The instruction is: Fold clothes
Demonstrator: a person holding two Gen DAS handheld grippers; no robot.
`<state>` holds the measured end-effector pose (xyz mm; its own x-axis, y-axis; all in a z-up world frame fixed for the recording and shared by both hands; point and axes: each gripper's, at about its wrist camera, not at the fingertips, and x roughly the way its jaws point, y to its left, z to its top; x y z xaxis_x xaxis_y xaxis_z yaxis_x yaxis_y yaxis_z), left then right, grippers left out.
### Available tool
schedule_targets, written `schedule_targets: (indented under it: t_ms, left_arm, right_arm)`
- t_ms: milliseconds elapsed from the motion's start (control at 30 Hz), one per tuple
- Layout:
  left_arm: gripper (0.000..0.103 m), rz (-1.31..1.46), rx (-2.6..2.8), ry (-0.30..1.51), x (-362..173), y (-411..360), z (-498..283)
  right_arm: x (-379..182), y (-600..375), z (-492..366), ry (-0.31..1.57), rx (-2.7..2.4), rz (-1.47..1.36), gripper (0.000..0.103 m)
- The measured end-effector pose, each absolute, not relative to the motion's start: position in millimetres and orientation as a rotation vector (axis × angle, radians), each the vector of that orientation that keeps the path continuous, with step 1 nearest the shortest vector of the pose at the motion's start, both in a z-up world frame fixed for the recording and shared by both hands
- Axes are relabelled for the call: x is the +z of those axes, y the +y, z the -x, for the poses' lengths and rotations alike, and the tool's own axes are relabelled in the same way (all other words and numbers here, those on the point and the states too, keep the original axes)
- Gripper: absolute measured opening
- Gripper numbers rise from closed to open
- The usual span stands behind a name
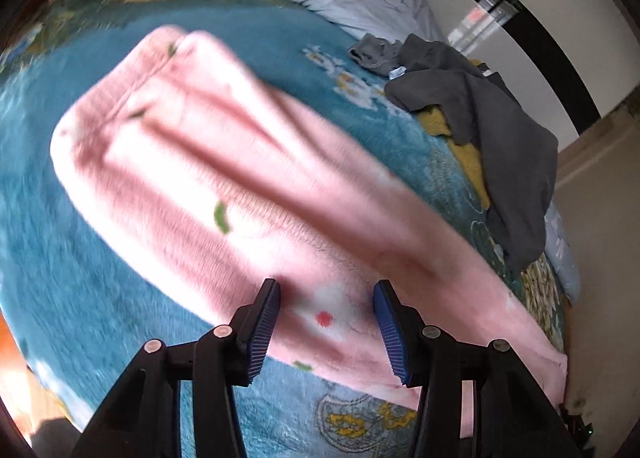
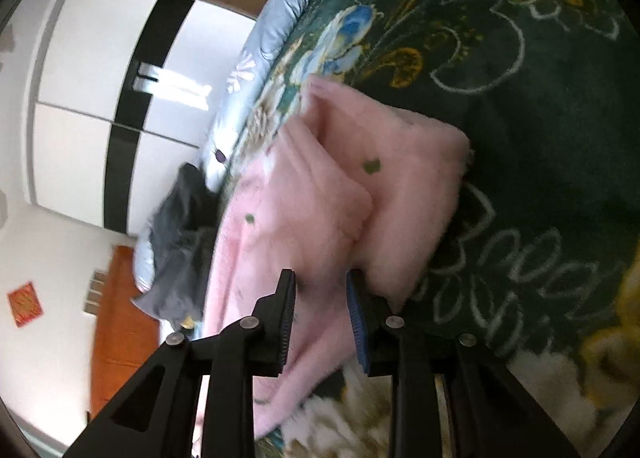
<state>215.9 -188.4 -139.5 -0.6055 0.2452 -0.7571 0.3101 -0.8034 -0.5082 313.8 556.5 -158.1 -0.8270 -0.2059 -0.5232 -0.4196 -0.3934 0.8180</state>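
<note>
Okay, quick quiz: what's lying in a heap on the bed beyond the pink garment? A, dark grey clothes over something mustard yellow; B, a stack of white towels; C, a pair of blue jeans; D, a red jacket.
A: in the left wrist view a heap of grey clothes lies over a yellow piece on the bed, past the pink garment.

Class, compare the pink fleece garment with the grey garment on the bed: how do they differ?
The pink fleece garment is pale, fluffy and stretched out long; the grey garment is dark, smooth and crumpled in a heap. The pink one lies mid-bed, the grey one at the edge. Both rest on the floral blanket.
</note>
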Motion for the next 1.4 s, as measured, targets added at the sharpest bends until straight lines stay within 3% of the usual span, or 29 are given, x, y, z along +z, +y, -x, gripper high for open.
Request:
schedule_targets:
  t_ms: [100,300,700,733,867,1333,1400]
  left_arm:
    - [0.053,-1.328,-2.608,1.046,-141.3,-195.1,-223.7]
    - [0.056,-1.292,-2.655,1.004,-134.8,-194.2,-231.4]
    - [0.056,-1.325,-2.627,1.042,-143.2,-196.4,-235.5]
    - [0.056,-1.325,-2.627,1.042,-143.2,-196.2,-235.2]
    - [0.057,-1.325,-2.626,1.05,-142.8,-195.8,-234.1]
    - [0.059,-1.385,-2.636,1.048,-147.3,-193.3,-233.3]
    - [0.059,-1.401,-2.633,1.034,-148.3,-192.4,-231.5]
  right_arm:
    - [-155.7,556.6,-309.0,1.681,2.379,0.785,0.037]
    - [-139.4,548.9,-296.5,1.678,2.474,0.663,0.039]
    - [-146.9,554.5,-281.5,1.644,2.389,0.741,0.038]
    - [-147.6,555.1,-280.2,1.641,2.382,0.748,0.037]
    - [-143.3,558.2,-280.4,1.608,2.376,0.763,0.008]
    - [-99.5,573.4,-301.1,1.403,2.448,0.775,0.006]
    - [-127.0,578.4,-305.6,1.45,2.346,0.833,0.006]
